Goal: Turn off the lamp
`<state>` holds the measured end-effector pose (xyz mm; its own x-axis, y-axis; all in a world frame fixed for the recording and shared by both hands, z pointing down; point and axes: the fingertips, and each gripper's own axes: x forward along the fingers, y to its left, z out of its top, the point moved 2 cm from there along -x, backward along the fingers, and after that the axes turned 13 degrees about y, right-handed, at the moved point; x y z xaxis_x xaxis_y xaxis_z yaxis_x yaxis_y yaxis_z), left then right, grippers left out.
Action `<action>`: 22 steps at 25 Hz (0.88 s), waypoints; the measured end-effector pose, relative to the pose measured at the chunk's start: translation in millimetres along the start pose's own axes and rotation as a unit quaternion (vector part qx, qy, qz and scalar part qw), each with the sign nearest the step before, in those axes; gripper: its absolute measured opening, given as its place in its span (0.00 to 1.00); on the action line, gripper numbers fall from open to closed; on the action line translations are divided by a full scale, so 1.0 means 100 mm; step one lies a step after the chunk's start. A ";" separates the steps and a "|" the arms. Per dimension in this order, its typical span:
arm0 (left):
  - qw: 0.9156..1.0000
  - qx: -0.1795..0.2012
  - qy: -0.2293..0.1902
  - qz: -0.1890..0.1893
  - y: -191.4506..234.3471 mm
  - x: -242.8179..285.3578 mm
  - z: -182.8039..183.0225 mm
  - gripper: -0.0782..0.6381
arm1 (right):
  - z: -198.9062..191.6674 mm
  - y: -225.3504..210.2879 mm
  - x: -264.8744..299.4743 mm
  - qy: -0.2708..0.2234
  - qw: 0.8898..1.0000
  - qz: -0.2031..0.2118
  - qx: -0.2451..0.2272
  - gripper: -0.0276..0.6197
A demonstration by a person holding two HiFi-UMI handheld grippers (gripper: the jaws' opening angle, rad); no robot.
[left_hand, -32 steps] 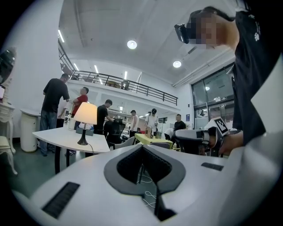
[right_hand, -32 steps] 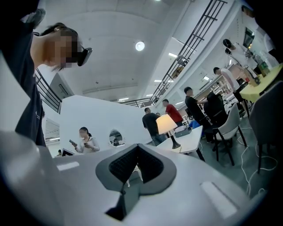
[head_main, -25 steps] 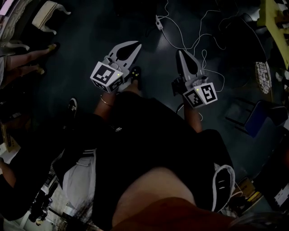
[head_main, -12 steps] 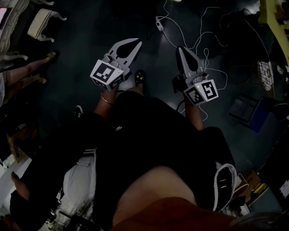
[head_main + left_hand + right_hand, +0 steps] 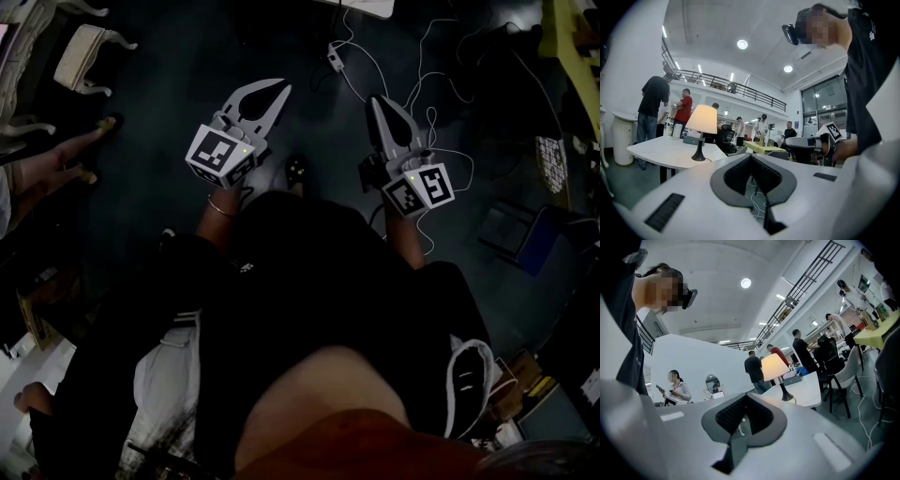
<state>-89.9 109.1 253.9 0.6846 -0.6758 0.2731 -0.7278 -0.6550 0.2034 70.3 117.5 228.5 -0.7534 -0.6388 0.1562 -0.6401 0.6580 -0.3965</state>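
The 2 tools, left and right, are pressed together, empty; the glowing lamp stands on the white bench.

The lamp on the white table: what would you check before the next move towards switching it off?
1. Lamp lit, shade glowing: ok.
2. Lamp visible in both gripper views: ok.
3. Left gripper and right gripper shut and empty: ok.
4. Lamp within reach: not ok, it stands well ahead on the table.
5. Switch located: cannot tell.
6. Floor path free: not ok, white cables lie ahead.
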 end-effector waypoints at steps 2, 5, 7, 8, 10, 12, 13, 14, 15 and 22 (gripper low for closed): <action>1.000 0.000 -0.001 0.006 0.10 -0.03 0.01 0.12 | 0.02 0.02 0.10 0.002 1.000 0.001 0.001 0.04; 1.000 -0.007 -0.003 0.005 0.19 -0.06 -0.01 0.12 | 0.02 0.03 0.20 0.010 1.000 -0.001 -0.004 0.04; 1.000 -0.016 -0.004 0.006 0.22 -0.07 -0.02 0.12 | 0.01 0.02 0.22 0.013 1.000 -0.004 -0.004 0.04; 1.000 -0.018 -0.004 0.008 0.24 -0.08 -0.03 0.12 | 0.00 0.01 0.23 0.013 1.000 -0.007 -0.003 0.04; 1.000 -0.014 -0.002 0.008 0.27 -0.09 -0.09 0.12 | -0.01 0.00 0.23 0.015 1.000 -0.013 -0.001 0.04; 1.000 -0.013 0.002 0.005 0.29 -0.07 -0.13 0.12 | -0.03 -0.03 0.23 0.015 1.000 -0.020 0.001 0.04; 1.000 -0.013 0.005 0.004 0.30 -0.05 -0.14 0.12 | -0.04 -0.06 0.22 0.015 1.000 -0.024 0.002 0.05; 1.000 -0.013 0.007 0.004 0.30 -0.03 -0.14 0.12 | -0.05 -0.09 0.21 0.017 0.999 -0.028 0.004 0.04; 1.000 -0.012 0.007 0.004 0.29 -0.01 -0.13 0.12 | -0.06 -0.14 0.19 0.018 0.999 -0.033 0.006 0.04; 1.000 -0.011 0.009 0.020 0.44 0.09 -0.02 0.12 | -0.01 -0.49 0.35 0.027 0.998 -0.048 0.009 0.05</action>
<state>-116.4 74.7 266.8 0.6540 -0.6955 0.2975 -0.7556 -0.6193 0.2132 75.3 63.4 254.6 -0.6957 -0.6760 0.2430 -0.7075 0.5865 -0.3942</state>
